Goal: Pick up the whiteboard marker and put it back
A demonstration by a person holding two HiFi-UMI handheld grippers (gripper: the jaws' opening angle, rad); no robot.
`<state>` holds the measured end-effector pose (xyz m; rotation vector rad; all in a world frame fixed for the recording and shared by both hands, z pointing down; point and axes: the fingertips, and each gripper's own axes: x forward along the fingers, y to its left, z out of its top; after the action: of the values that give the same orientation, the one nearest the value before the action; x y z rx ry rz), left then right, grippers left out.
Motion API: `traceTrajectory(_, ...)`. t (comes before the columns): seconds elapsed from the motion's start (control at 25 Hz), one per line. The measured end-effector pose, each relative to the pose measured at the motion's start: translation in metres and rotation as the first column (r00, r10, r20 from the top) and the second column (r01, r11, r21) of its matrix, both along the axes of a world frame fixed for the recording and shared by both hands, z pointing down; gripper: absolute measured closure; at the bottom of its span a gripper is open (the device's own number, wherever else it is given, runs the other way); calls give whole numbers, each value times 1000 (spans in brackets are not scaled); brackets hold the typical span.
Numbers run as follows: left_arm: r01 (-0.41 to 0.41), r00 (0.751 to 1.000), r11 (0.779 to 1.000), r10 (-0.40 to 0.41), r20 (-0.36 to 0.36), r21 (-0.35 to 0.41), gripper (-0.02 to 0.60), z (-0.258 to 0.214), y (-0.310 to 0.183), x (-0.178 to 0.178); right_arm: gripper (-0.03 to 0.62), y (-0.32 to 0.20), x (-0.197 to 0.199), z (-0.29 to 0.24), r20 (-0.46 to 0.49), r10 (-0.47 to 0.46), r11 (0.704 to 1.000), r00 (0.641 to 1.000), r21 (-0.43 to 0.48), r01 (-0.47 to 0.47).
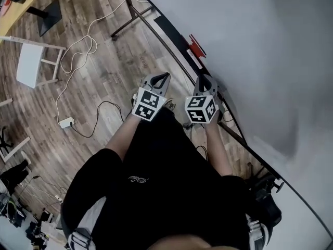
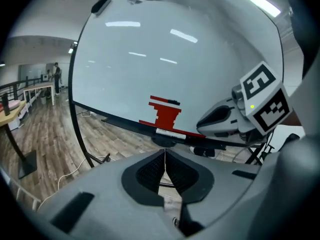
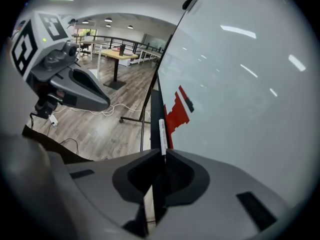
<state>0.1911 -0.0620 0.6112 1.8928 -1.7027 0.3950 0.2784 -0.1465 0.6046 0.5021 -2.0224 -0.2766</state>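
A white whiteboard marker (image 3: 162,134) lies along the dark tray (image 3: 152,109) at the foot of the whiteboard (image 1: 260,51), just below a red drawing (image 3: 176,115). My right gripper (image 3: 164,153) is shut with nothing in it, its tips just short of the marker's near end. In the left gripper view the marker (image 2: 170,132) shows under the red drawing (image 2: 165,115). My left gripper (image 2: 164,151) is shut and empty, a little back from the tray. Both grippers, left (image 1: 165,77) and right (image 1: 208,78), sit side by side in front of me.
The whiteboard's stand and leg (image 1: 130,22) run across the wooden floor. White cables and a power strip (image 1: 66,122) lie to the left, near a white stool (image 1: 31,64). A desk (image 3: 120,56) stands farther back in the room.
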Motion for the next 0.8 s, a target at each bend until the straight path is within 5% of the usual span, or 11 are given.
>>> traceTrajectory(0.2, -45, 997, 999, 43, -68, -25, 572, 25, -5, -17, 580, -15, -24, 28, -102, 21, 1000, 995, 24, -19)
traceTrajectory(0.28, -76, 993, 997, 73, -88, -26, 572, 31, -6, -19, 494, -16, -24, 37, -131, 27, 999, 991, 35, -23)
traceTrajectory(0.56, -152, 985, 988, 151, -80, -14, 572, 32, -23, -51, 503, -27, -20, 53, -268, 67, 994, 961, 99, -42)
traceTrajectory(0.8, -218, 975, 976, 217, -47, -20, 572, 30, -38, -74, 507, -37, -18, 62, -355, 83, 996, 931, 67, -63)
